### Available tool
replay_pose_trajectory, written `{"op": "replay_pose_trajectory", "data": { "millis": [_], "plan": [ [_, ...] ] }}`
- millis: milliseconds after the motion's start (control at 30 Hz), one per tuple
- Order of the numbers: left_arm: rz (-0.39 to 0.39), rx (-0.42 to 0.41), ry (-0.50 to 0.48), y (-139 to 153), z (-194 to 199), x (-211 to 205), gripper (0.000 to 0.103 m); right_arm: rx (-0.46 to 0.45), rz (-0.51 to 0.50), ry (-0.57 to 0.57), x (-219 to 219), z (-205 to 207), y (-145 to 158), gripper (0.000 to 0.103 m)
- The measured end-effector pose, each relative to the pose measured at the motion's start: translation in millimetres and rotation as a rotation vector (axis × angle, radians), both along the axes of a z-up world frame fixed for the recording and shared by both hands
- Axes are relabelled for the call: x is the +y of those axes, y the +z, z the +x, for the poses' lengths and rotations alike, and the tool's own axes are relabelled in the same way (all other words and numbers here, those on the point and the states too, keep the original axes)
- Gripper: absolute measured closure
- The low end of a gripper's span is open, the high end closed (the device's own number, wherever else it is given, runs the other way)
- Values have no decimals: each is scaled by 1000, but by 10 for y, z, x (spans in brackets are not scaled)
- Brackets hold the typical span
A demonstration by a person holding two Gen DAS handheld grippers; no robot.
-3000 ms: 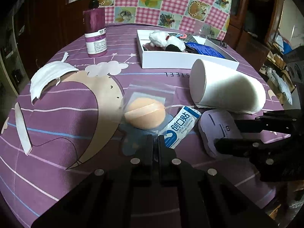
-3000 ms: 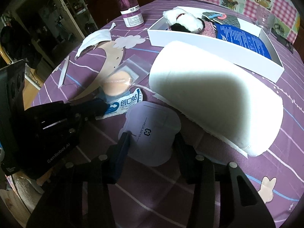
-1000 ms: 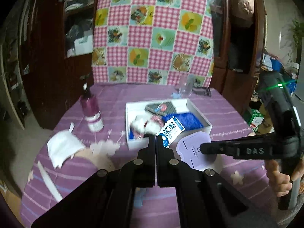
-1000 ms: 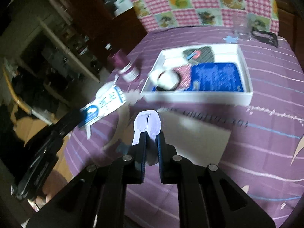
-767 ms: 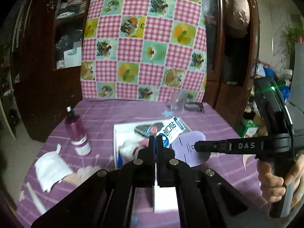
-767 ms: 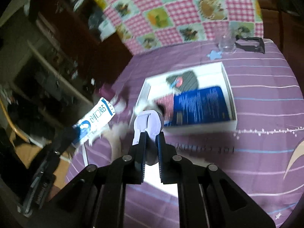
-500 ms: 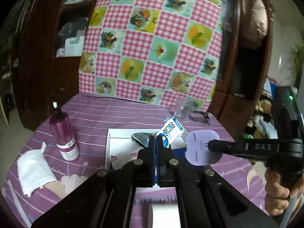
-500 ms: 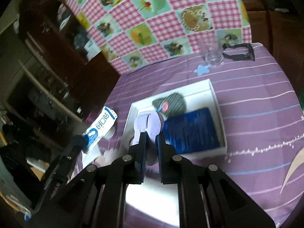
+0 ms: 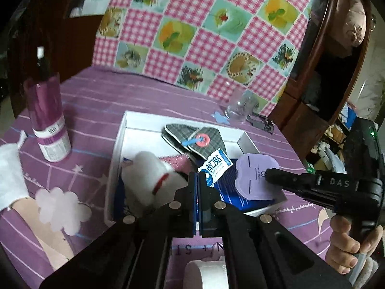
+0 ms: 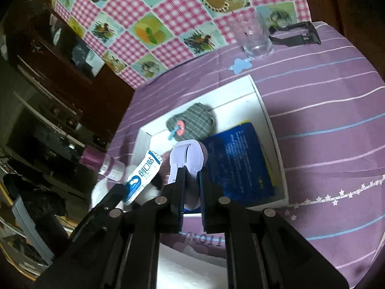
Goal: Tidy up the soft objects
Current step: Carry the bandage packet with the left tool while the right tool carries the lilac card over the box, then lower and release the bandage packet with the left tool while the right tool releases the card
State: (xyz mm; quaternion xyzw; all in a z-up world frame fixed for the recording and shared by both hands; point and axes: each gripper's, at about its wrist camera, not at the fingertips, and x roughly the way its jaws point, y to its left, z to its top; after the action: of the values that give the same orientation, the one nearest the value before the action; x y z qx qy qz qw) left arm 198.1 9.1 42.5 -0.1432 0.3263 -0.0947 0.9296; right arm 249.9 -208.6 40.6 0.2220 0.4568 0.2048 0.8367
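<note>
"DAS" in pale letters on right gripper (image 9: 267, 177) body. Blue-white packet (image 9: 214, 165) with Chinese characters 创口贴. Lilac pouch (image 9: 255, 179): small logo + tiny text, not legible. Bottle (image 9: 50, 132) label too blurred. Tablecloth (image 9: 197, 248) print: "ST", partly hidden.

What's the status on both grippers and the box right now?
Left gripper shut on the blue-white packet. Right gripper shut on the lilac pouch. Both over the white box. Plush toy and blue pack already inside.
</note>
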Motion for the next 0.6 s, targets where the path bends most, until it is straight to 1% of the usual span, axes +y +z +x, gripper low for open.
{"op": "replay_pose_trajectory", "data": {
  "millis": [33, 100, 133, 233, 367, 500, 600],
  "plan": [
    [2, 4, -9, -10, 5, -12, 103, 9, -8, -5, -9, 11, -15, 91],
    [34, 15, -37, -53, 21, -91, 103, 34, -18, -11, -26, 33, -60, 91],
    [62, 24, -40, -79, 30, -137, 103, 50, -28, -15, -31, 44, -80, 91],
    [111, 53, -46, -148, 48, -217, 103, 81, -67, -22, -31, 60, -124, 91],
    [184, 94, -35, -239, 84, -281, 103, 99, -82, -25, -37, 60, -145, 90],
    [170, 118, -27, -281, 111, -255, 103, 108, -93, -23, -44, 56, -136, 90],
    [181, 128, -25, -316, 116, -259, 103, 113, -97, -23, -36, 58, -128, 90]
  ]
}}
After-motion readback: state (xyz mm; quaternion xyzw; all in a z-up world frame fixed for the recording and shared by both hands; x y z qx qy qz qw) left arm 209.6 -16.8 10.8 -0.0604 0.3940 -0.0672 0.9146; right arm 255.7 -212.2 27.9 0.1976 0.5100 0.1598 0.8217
